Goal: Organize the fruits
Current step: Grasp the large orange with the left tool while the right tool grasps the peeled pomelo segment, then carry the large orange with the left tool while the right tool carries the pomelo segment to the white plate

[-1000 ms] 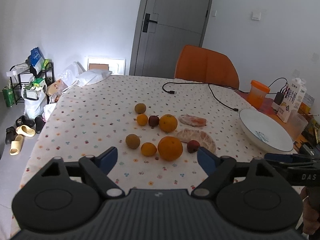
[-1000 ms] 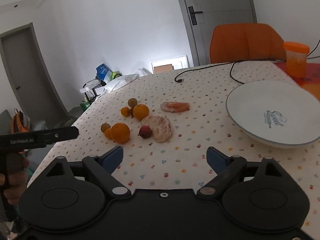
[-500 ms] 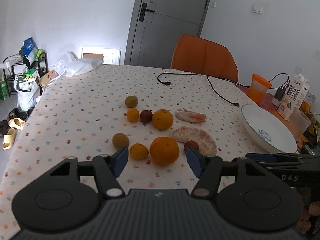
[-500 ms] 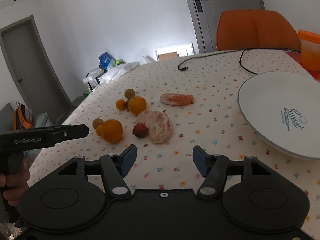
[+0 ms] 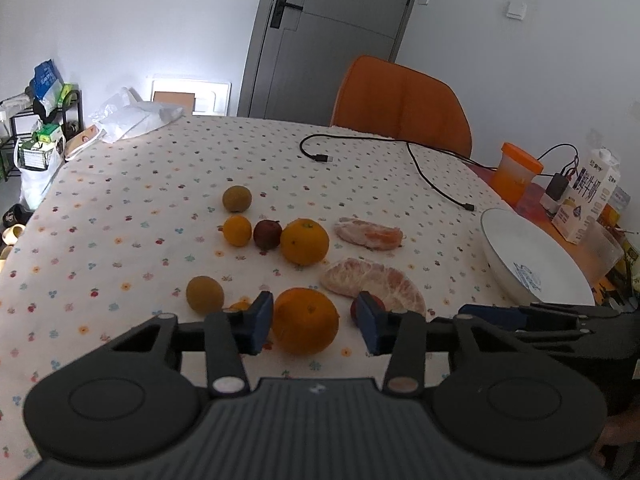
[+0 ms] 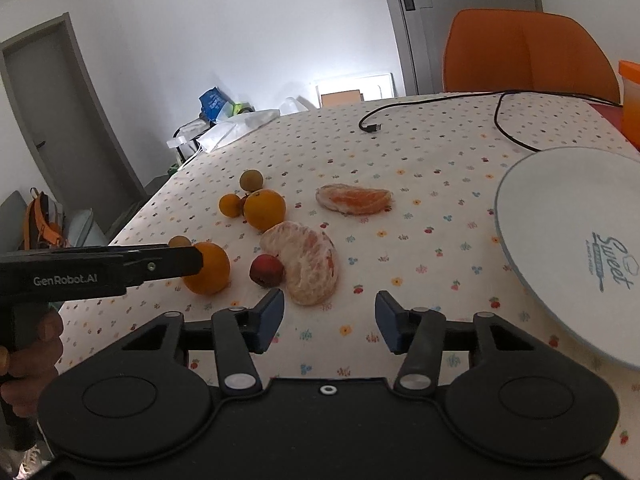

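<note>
Our left gripper (image 5: 316,322), jaws just closing, unclamped, straddles the near orange (image 5: 306,320); our right gripper (image 6: 330,322) gapes empty. Skewed closure could roll it away.

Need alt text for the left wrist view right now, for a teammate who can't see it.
The left gripper, jaws just narrowing but not touching, frames a large orange on the floral tablecloth. Beyond lie smaller fruits, two peeled citrus pieces, and an empty white plate at right.
</note>
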